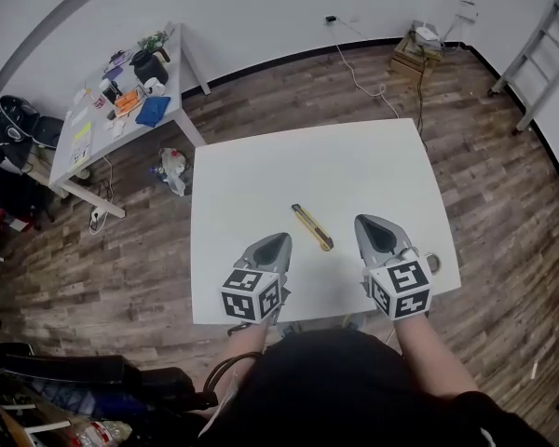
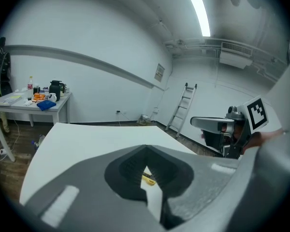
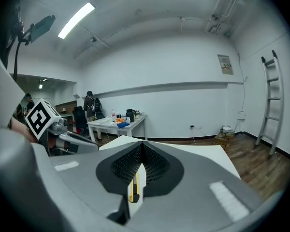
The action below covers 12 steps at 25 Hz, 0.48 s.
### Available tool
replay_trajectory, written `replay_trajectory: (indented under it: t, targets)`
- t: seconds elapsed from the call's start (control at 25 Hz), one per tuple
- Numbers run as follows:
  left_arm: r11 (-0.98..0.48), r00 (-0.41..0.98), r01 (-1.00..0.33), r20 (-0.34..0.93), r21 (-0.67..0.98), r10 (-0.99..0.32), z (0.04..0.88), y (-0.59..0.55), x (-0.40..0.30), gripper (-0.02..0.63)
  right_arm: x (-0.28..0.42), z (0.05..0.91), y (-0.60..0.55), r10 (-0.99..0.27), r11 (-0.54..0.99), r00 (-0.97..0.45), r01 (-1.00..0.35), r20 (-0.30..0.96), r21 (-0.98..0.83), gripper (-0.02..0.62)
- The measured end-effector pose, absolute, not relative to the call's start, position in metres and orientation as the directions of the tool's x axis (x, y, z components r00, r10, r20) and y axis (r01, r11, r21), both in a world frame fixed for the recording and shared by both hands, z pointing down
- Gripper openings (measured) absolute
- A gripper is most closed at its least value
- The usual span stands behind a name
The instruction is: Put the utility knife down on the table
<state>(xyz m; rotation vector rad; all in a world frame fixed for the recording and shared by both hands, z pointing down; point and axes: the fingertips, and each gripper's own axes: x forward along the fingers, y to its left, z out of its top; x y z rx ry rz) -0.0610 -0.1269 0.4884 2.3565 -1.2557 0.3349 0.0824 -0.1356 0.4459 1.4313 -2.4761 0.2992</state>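
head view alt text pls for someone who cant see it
Seen from above, a yellow utility knife lies on a white table, between the left tongs and right tongs. Both are closed, empty and not touching the knife. A wooden floor surrounds the table.

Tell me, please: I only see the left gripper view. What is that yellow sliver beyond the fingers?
Observer: A yellow utility knife. The head view shows it lying flat on the white table.
Visitor: Is anything holding it?
Observer: No. It lies between the left gripper and the right gripper, touching neither.
Visitor: Is the right one open?
Observer: No. Its own view shows its fingers shut, with nothing between them.
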Motion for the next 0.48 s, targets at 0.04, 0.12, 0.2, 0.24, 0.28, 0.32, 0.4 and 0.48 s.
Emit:
replay_trajectory:
  t: [0.04, 0.12, 0.2, 0.24, 0.28, 0.32, 0.4, 0.48]
  targets:
    - [-0.482, 0.554, -0.832, 0.411, 0.273, -0.724, 0.489, -0.126, -0.062, 0.002, 0.081, 0.446, -0.136, -0.813, 0.496, -0.481, -0.867, 0.329, -0.044, 0.020]
    - [-0.476, 0.550, -0.835, 0.412, 0.275, -0.727, 0.490, -0.126, -0.064, 0.002, 0.077, 0.447, -0.136, -0.807, 0.505, -0.490, -0.862, 0.329, -0.043, 0.020]
    - [-0.473, 0.547, -0.837, 0.411, 0.275, -0.729, 0.491, -0.125, -0.066, 0.002, 0.074, 0.447, -0.137, -0.802, 0.513, -0.498, -0.857, 0.329, -0.044, 0.020]
    - [-0.472, 0.546, -0.838, 0.411, 0.274, -0.730, 0.491, -0.125, -0.066, 0.002, 0.073, 0.448, -0.137, -0.801, 0.516, -0.500, -0.855, 0.330, -0.045, 0.020]
    - [-0.470, 0.544, -0.839, 0.412, 0.274, -0.731, 0.492, -0.125, -0.067, 0.000, 0.072, 0.448, -0.138, -0.799, 0.518, -0.502, -0.854, 0.330, -0.047, 0.020]
    - [-0.468, 0.543, -0.840, 0.413, 0.275, -0.731, 0.492, -0.125, -0.068, 0.000, 0.071, 0.449, -0.138, -0.798, 0.519, -0.504, -0.854, 0.331, -0.048, 0.020]
    - [-0.464, 0.540, -0.842, 0.413, 0.276, -0.734, 0.492, -0.125, -0.069, 0.002, 0.071, 0.449, -0.138, -0.797, 0.520, -0.506, -0.852, 0.331, -0.051, 0.020]
    - [-0.461, 0.538, -0.843, 0.413, 0.277, -0.735, 0.492, -0.125, -0.070, 0.000, 0.070, 0.449, -0.138, -0.796, 0.522, -0.508, -0.852, 0.330, -0.053, 0.020]
